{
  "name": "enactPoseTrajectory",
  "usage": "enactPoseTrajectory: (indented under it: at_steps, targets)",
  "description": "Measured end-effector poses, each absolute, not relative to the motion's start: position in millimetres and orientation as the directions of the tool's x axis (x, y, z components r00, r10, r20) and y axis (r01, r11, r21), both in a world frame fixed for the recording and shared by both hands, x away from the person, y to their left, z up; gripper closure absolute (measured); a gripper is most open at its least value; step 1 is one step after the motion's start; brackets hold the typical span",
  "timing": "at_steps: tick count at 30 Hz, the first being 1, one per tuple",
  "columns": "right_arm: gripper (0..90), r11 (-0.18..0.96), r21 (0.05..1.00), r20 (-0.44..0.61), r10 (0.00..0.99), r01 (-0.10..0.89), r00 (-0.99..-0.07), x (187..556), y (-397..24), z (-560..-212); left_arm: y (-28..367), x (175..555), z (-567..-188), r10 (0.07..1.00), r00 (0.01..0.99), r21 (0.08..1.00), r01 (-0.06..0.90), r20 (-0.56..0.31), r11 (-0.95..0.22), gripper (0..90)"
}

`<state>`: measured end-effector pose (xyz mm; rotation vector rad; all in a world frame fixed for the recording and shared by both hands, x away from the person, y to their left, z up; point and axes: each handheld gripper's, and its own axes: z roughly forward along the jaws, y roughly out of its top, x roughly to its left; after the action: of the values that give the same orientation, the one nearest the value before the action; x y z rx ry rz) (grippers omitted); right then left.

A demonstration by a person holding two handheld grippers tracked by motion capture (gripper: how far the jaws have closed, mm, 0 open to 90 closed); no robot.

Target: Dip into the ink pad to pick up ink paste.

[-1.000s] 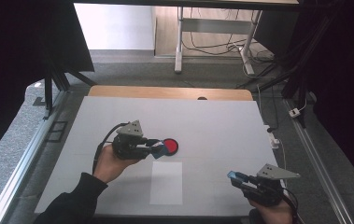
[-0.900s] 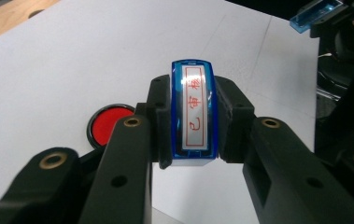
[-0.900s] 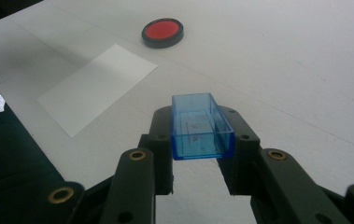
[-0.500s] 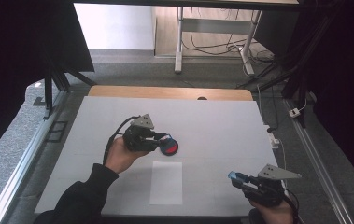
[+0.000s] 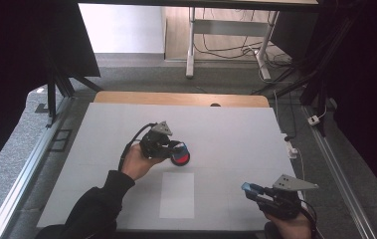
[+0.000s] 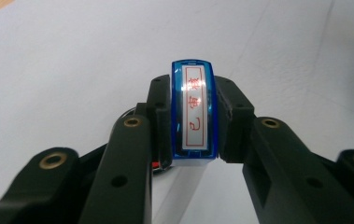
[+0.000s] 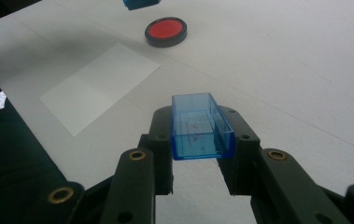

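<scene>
The left claw [image 5: 178,149] is pinching a blue stamp [image 6: 192,112], one black jaw pressed against each long side. In the left gripper view the stamp stands on end between the jaws, its white face with red characters inside a red frame turned toward the camera, over the pale bench [image 6: 62,60]. In the high view this claw sits right over the ink pad [image 5: 181,158], a round black dish with a red centre, and covers part of its near-left edge; whether the stamp touches the red surface cannot be told.

The right claw [image 5: 249,189] is pinching a clear blue cap [image 7: 200,126], an open rectangular shell held by its two long walls with the hollow side up. It is well apart from the ink pad, toward the near right corner of the bench [image 5: 226,124].

A white sheet of paper [image 5: 177,195] lies flat on the bench just on the near side of the ink pad, close to it without touching. In the right gripper view the paper [image 7: 101,87] lies to the near left of the ink pad [image 7: 166,31], and a blue corner of the stamp [image 7: 139,3] hangs at the top edge just beyond the pad.
</scene>
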<state>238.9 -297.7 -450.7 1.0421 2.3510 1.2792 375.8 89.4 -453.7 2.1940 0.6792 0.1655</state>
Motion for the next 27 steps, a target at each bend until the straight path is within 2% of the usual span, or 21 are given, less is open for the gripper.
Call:
enactPoseTrajectory:
  at_steps: [13,27]
  targets:
    - [68.4,0.353,0.812,0.100,0.700,0.465,-0.707,238.0,-298.5,-451.0,72.9,395.4,-476.1,0.574,0.811,0.694,0.477,-0.112,-0.539,70.3]
    - [68.4,0.356,0.811,0.100,0.698,0.465,-0.709,237.6,-298.9,-451.2,75.9,404.5,-489.1,0.627,0.766,0.665,0.543,-0.142,-0.513,70.3]
